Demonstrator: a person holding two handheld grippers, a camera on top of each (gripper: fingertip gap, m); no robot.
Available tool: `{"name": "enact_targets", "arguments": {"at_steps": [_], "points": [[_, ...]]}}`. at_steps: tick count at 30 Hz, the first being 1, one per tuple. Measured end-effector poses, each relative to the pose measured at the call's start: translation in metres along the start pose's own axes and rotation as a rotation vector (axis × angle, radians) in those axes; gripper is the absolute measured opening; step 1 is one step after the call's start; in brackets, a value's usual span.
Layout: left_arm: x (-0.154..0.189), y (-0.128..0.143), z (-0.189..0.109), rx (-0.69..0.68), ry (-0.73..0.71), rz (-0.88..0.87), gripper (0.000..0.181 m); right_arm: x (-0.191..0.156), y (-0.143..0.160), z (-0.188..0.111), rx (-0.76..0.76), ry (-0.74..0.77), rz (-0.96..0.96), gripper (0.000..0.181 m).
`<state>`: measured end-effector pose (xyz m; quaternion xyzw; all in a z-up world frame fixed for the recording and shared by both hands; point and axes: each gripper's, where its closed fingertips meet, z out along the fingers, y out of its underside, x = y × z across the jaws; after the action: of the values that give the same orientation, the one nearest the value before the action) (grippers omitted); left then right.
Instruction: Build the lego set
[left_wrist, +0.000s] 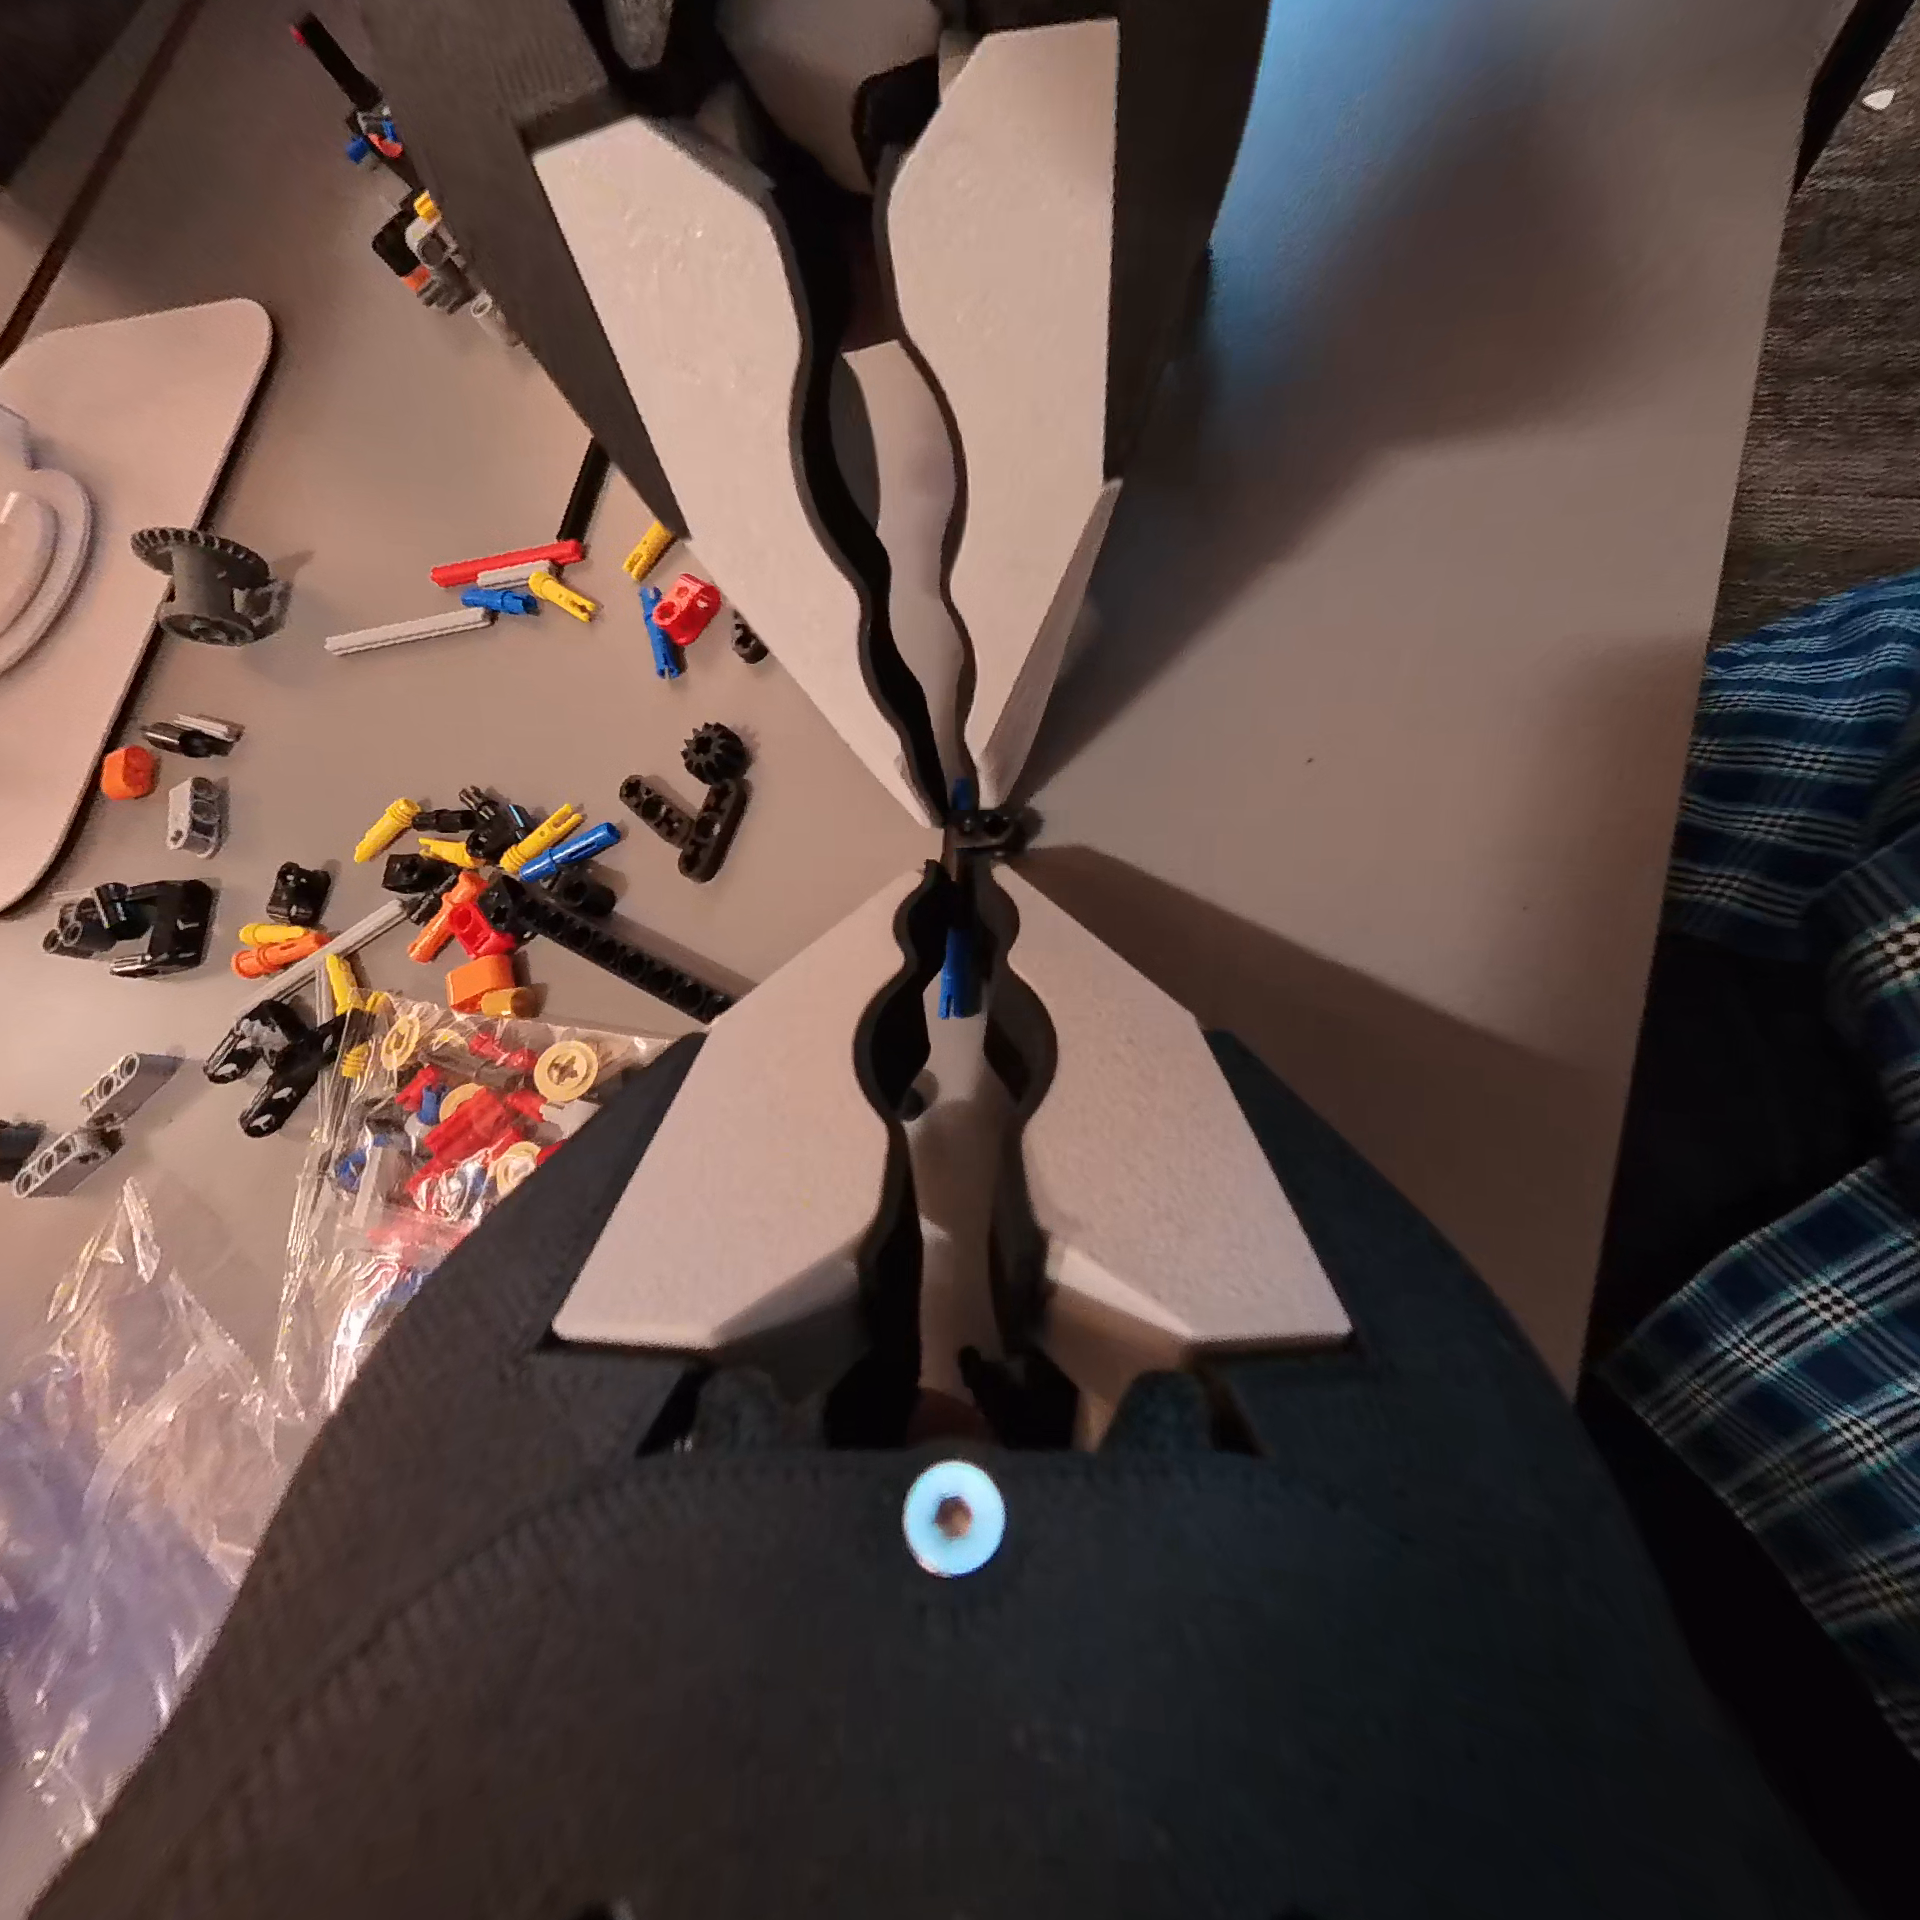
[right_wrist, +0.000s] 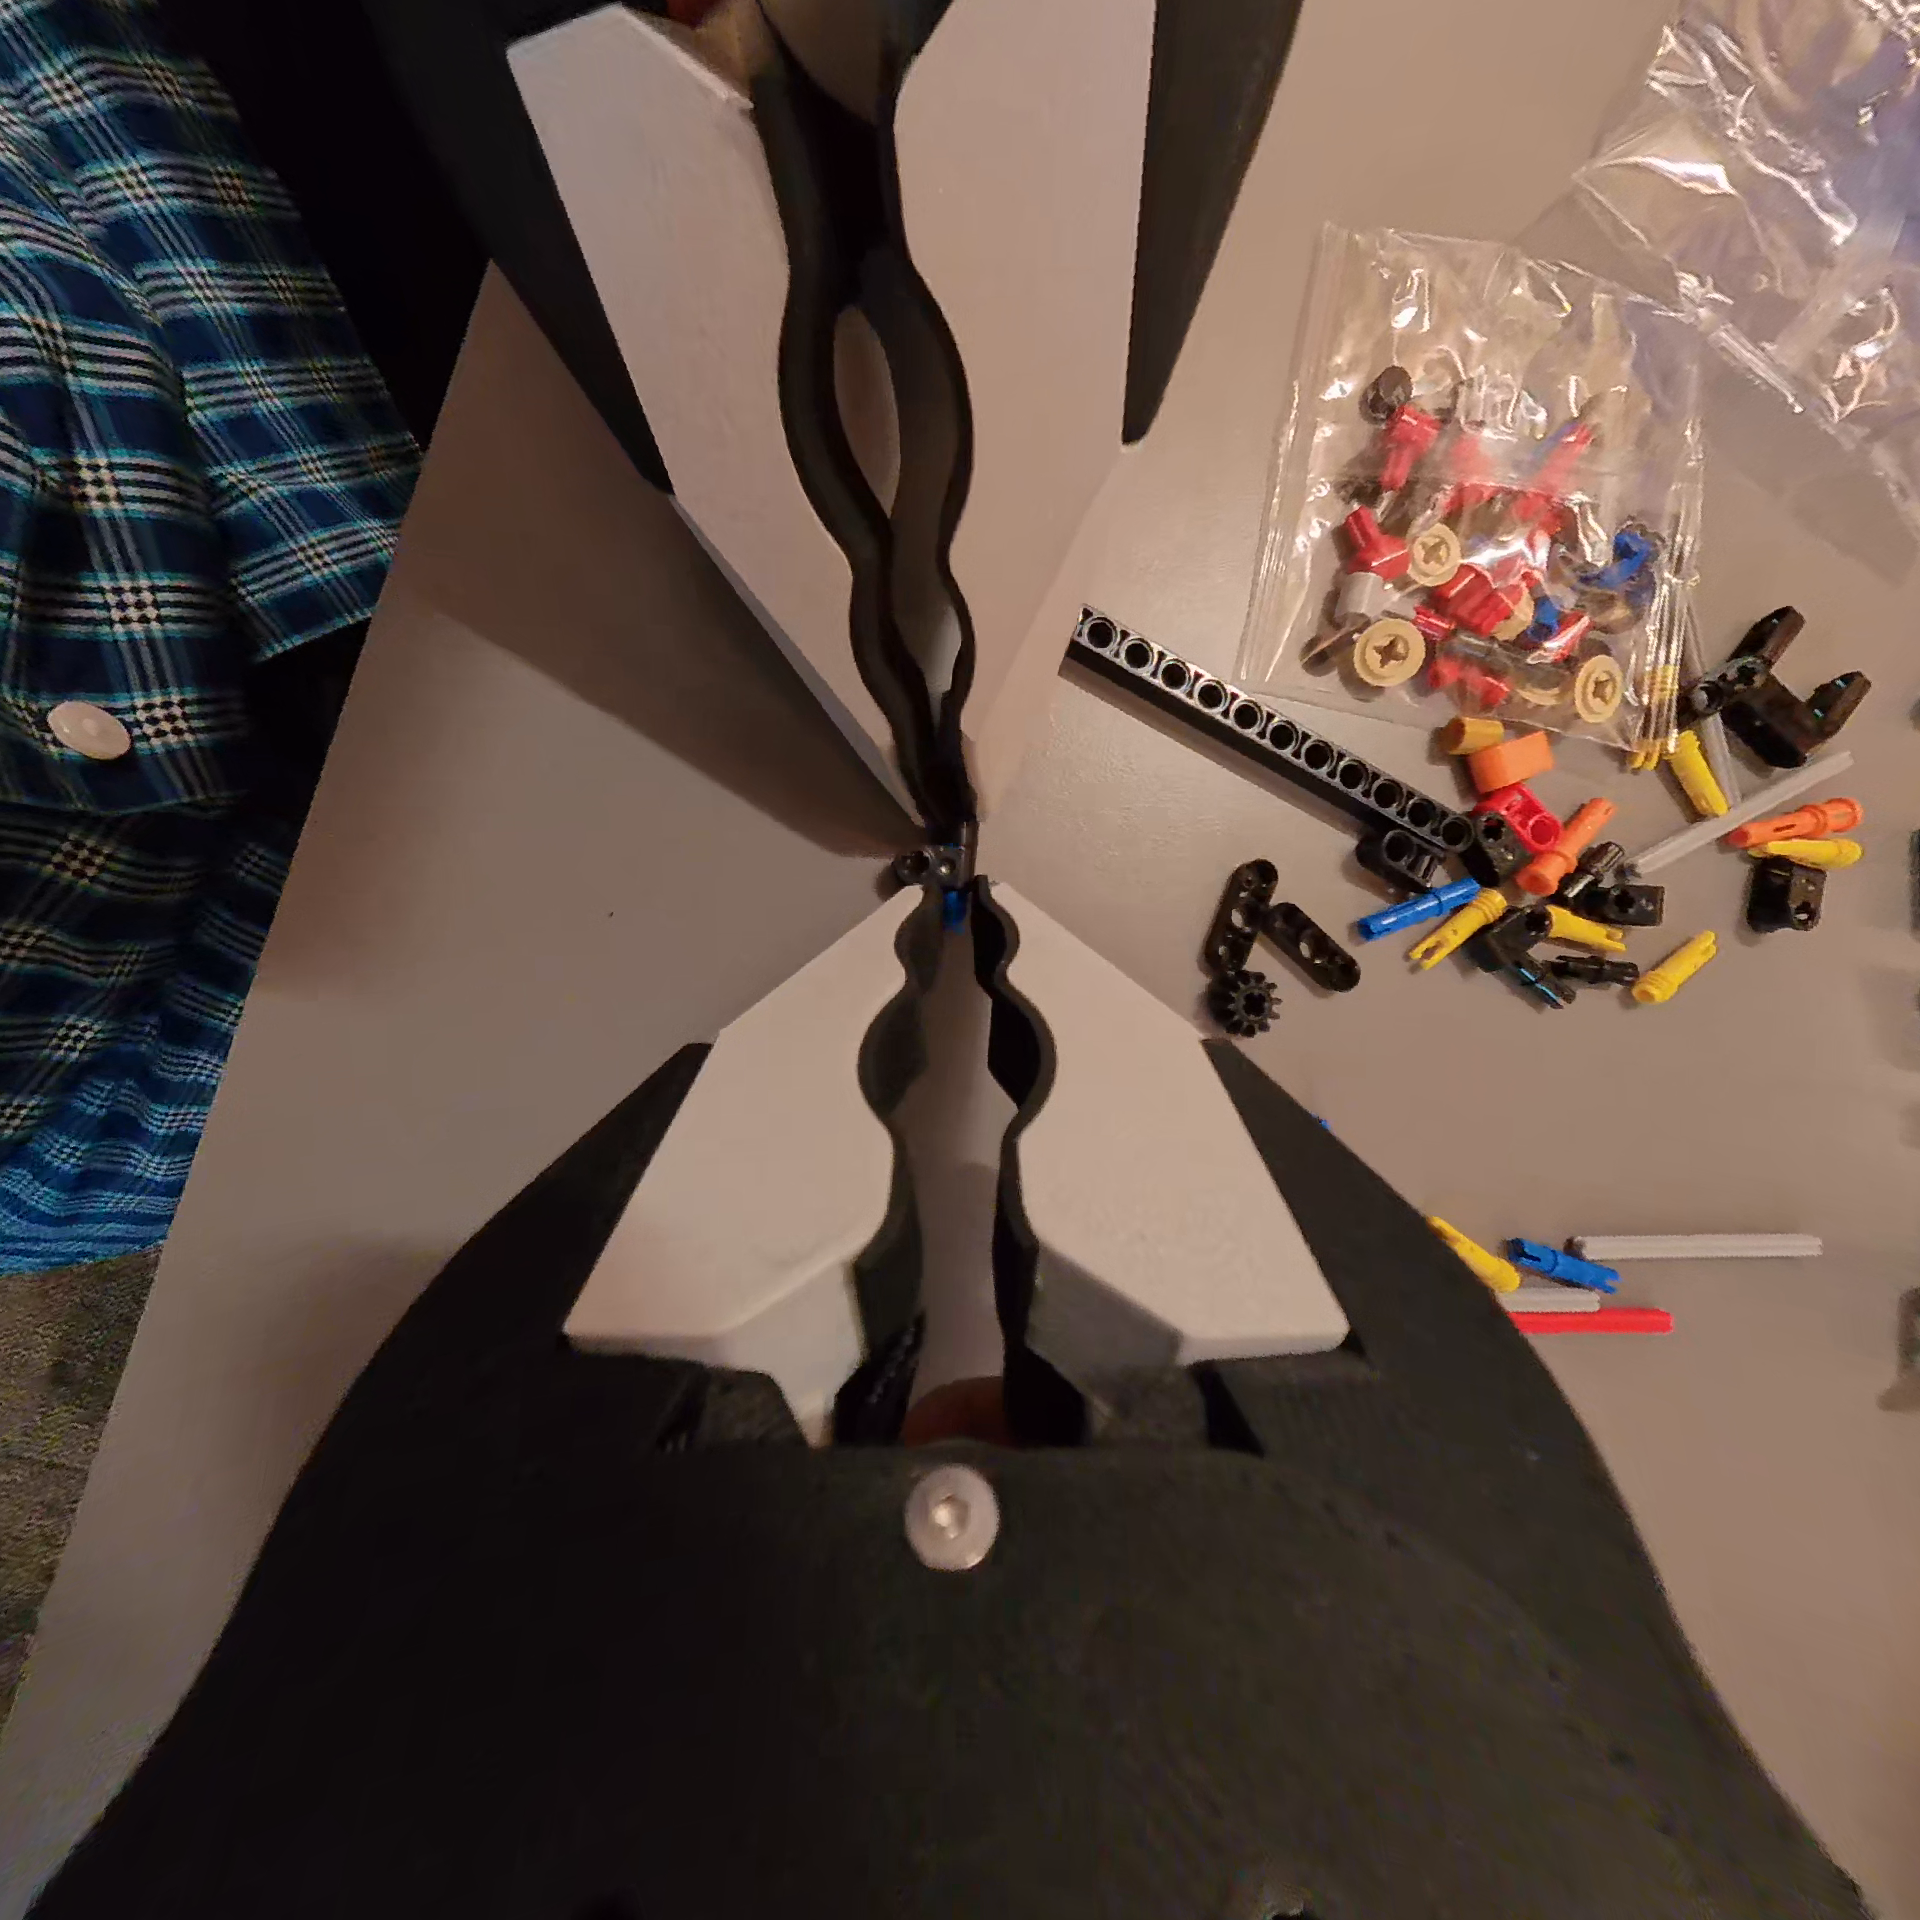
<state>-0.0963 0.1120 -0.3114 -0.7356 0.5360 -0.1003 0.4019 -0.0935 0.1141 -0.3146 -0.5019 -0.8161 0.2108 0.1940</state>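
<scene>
Grippers meet tip to tip above the grey table (left_wrist: 1351, 582), each facing the other head-on. The left gripper (left_wrist: 951, 883) has its jaws closed on a blue pin (left_wrist: 956, 961), which lies lengthwise between the wavy black pads and points toward the tips. The right gripper (right_wrist: 951, 894) has its jaws closed on a small black connector (left_wrist: 987, 824), held crosswise right at the fingertips; the end of the blue pin touches this connector, and whether it has entered a hole cannot be told. Both pieces are held off the table, near its edge, just beside a person's blue plaid sleeve (left_wrist: 1808, 790). Loose parts lie well apart from the grippers on the table: a long black perforated beam (right_wrist: 1268, 727), a black bent liftarm (right_wrist: 1273, 925) touching a small black gear (right_wrist: 1244, 1003), a cluster of yellow, orange, blue and black pins (right_wrist: 1558, 883), and a clear bag of red and tan pieces (right_wrist: 1475, 540). A black wheel hub (left_wrist: 203, 587) rests beside a grey mat (left_wrist: 135, 499)
</scene>
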Motion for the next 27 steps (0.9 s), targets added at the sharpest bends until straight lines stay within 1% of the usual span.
{"name": "enact_targets", "arguments": {"at_steps": [1, 6, 10, 13, 16, 20, 21, 22, 25, 27], "points": [[0.0, 0.0, 0.0, -0.001, 0.0, 0.0, 0.002, 0.0, 0.0, 0.0, -0.007, -0.004, -0.001, 0.0], [0.0, 0.0, 0.0, 0.0, 0.004, -0.007, 0.002, -0.001, 0.001, 0.0, -0.013, -0.013, -0.011, 0.001], [-0.001, -0.002, 0.001, 0.006, -0.013, 0.004, 0.001, 0.002, 0.003, -0.007, -0.018, 0.021, -0.018, 0.005], [-0.002, -0.003, 0.002, 0.009, -0.005, -0.022, 0.001, 0.001, 0.002, -0.011, 0.002, 0.011, -0.008, 0.014], [-0.006, -0.005, 0.005, 0.001, -0.028, -0.005, 0.0, -0.004, 0.007, -0.007, -0.032, 0.014, -0.043, 0.027], [-0.006, -0.01, 0.011, 0.006, -0.034, 0.003, 0.001, 0.0, 0.006, -0.007, -0.015, 0.042, -0.045, 0.023], [-0.006, -0.011, 0.011, 0.007, -0.032, 0.003, 0.0, 0.001, 0.007, -0.006, -0.02, 0.051, -0.057, 0.015], [-0.006, -0.012, 0.012, 0.008, -0.03, 0.003, 0.0, 0.003, 0.008, -0.007, -0.026, 0.064, -0.07, 0.011], [-0.007, -0.012, 0.011, 0.006, -0.028, 0.005, 0.002, 0.003, 0.009, -0.008, -0.021, 0.054, -0.066, 0.011], [-0.009, -0.011, 0.008, 0.009, -0.036, 0.002, 0.007, 0.004, 0.011, -0.009, -0.02, 0.058, -0.067, 0.011]]}}
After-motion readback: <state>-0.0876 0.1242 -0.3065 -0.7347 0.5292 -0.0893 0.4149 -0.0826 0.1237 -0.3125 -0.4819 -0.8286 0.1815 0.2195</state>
